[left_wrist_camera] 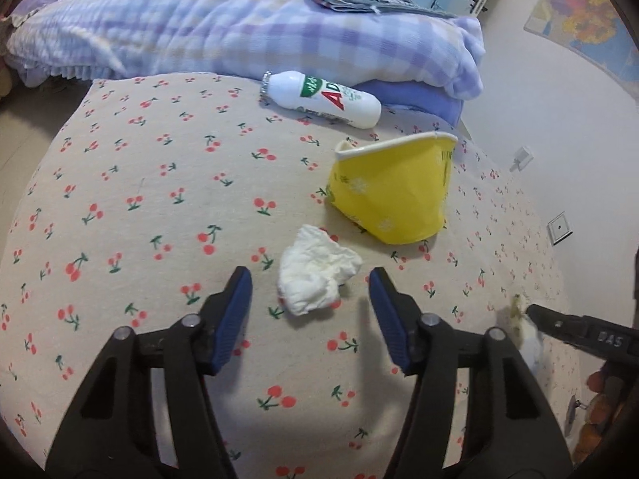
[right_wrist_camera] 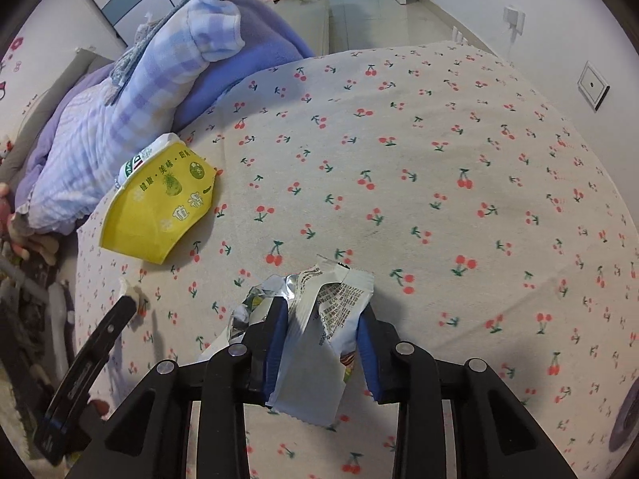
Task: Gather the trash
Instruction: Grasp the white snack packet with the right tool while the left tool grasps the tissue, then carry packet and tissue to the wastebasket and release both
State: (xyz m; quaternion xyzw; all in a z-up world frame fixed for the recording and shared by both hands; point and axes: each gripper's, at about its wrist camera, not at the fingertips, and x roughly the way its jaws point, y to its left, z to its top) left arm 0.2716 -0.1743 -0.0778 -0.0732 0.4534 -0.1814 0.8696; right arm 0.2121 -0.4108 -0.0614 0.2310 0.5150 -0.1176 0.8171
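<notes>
Right wrist view: right gripper [right_wrist_camera: 323, 315] clamps a crinkled snack wrapper [right_wrist_camera: 319, 343] over the cherry-print sheet [right_wrist_camera: 439, 159]. Left gripper [left_wrist_camera: 310, 283] straddles a crumpled tissue [left_wrist_camera: 315, 279], pads apparently not touching it.

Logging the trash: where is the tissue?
In the left wrist view, the tissue lies on the cherry sheet between the left gripper's open fingers, just before the yellow cup.

I see a soft, matt cherry-print cloth sheet [left_wrist_camera: 159, 199]. At mid-frame lies a crumpled white paper tissue [left_wrist_camera: 315, 279], a crushed yellow paper cup [left_wrist_camera: 395, 191] and a smooth, shiny white plastic bottle [left_wrist_camera: 319, 97]. In my right view is a shiny, crinkly foil wrapper [right_wrist_camera: 319, 319].
</notes>
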